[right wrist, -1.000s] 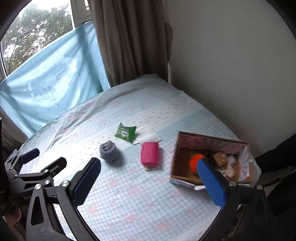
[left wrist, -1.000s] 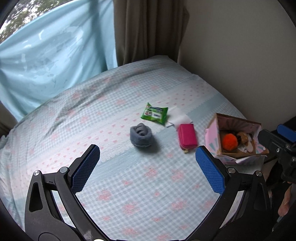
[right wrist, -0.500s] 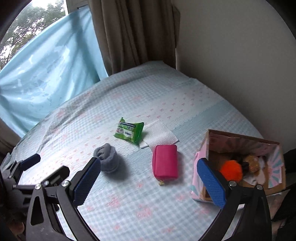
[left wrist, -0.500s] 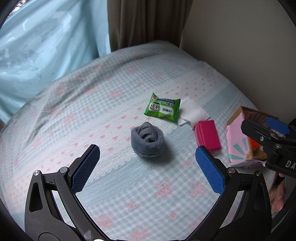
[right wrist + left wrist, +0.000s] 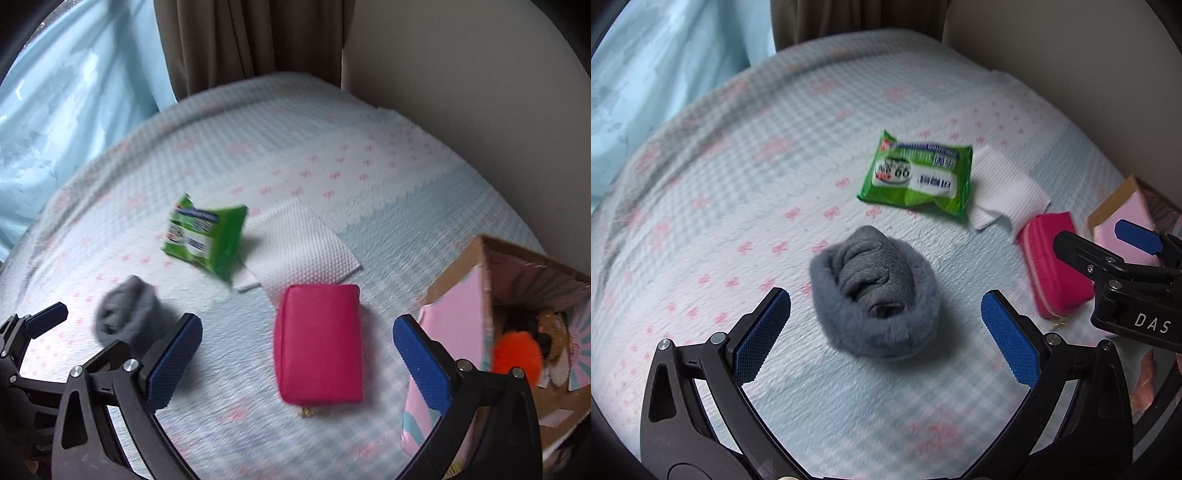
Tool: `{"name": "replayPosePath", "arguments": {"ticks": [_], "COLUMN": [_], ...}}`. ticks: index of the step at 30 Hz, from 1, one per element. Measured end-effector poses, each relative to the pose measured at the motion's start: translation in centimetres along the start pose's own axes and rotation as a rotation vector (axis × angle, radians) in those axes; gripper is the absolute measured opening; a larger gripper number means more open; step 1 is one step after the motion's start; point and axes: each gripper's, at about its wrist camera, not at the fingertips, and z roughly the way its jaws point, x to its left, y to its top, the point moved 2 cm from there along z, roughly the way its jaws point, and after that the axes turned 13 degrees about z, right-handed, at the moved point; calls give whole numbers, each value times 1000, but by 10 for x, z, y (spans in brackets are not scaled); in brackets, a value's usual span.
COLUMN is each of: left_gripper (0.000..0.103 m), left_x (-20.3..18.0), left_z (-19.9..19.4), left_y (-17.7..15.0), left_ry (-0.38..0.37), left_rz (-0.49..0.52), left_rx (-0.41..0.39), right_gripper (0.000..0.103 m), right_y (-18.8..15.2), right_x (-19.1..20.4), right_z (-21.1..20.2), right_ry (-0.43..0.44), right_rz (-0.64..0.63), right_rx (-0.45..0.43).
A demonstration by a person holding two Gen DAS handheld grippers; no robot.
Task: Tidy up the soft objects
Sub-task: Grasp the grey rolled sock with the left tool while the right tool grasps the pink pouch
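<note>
You are holding left gripper (image 5: 885, 325) wide, jaws flanking rolled grey fuzzy sock (image 5: 874, 291) lying on checked bedsheet (image 5: 738, 192) — no contact. Right gripper (image 5: 297, 356) gaping wide over pink zip pouch (image 5: 319, 341) — beside pink cardboard box (image 5: 458, 332).

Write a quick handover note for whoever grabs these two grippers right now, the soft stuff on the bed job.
Left gripper: open, empty, lined up on the grey sock bundle.
Right gripper: open, empty, lined up on the pink pouch.
Green wipes pack lies partly over the white cloth, beyond both.
Cardboard box at right already holds an orange pompom and other items.
Left to do: sock bundle, pouch, wipes and cloth probably go in the box.
</note>
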Motion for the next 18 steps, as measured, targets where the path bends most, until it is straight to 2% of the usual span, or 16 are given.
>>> {"name": "replayPosePath", "arguments": {"ticks": [6, 10, 14, 18], "left_gripper": [101, 98, 78, 72], "left_x": [-1, 2, 10, 18], "left_z": [41, 55, 66, 71], "left_y": [-1, 3, 5, 6], "left_ry": [-10, 9, 46, 33], "left_rz": [-6, -4, -10, -25], "left_rx": [39, 50, 87, 93], "right_gripper": [103, 96, 82, 74], "right_y": [-4, -8, -14, -15], "right_x": [-7, -11, -12, -16], "right_z": [40, 58, 69, 74], "right_ry": [-31, -40, -35, -45], "right_rz": [3, 8, 10, 29], "right_rx": [47, 91, 136, 154]}}
